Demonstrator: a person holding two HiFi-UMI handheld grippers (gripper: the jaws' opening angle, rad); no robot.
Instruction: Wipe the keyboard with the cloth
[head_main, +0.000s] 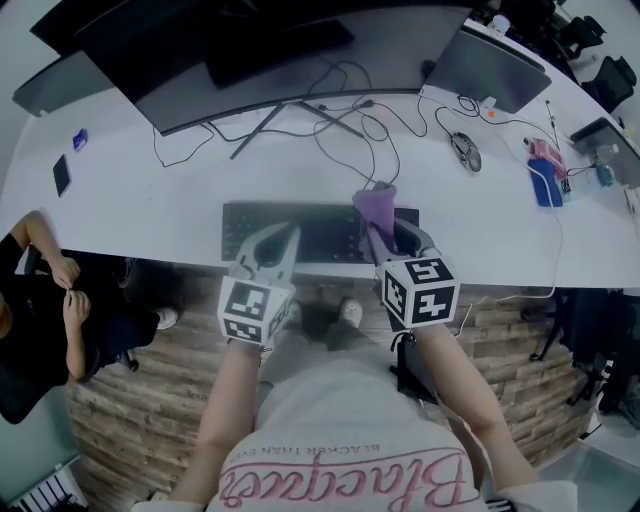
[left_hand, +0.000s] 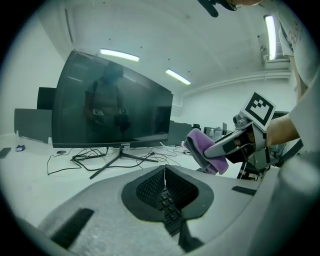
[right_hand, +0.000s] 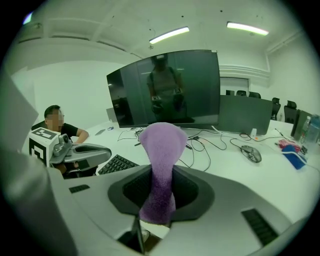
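Head view | keyboard (head_main: 322, 228) on white desk (head_main: 130, 190) | curved monitor (head_main: 250, 60) | wood-plank floor (head_main: 130, 400)

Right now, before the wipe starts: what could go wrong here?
1. The purple cloth stands up out of the right gripper, so bare jaws may meet the keys first.
2. The keyboard lies near the desk edge; the left gripper is shut, gripping nothing, so a push may slide it.

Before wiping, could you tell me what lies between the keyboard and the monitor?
Black cables and the stand legs, seen in the head view.
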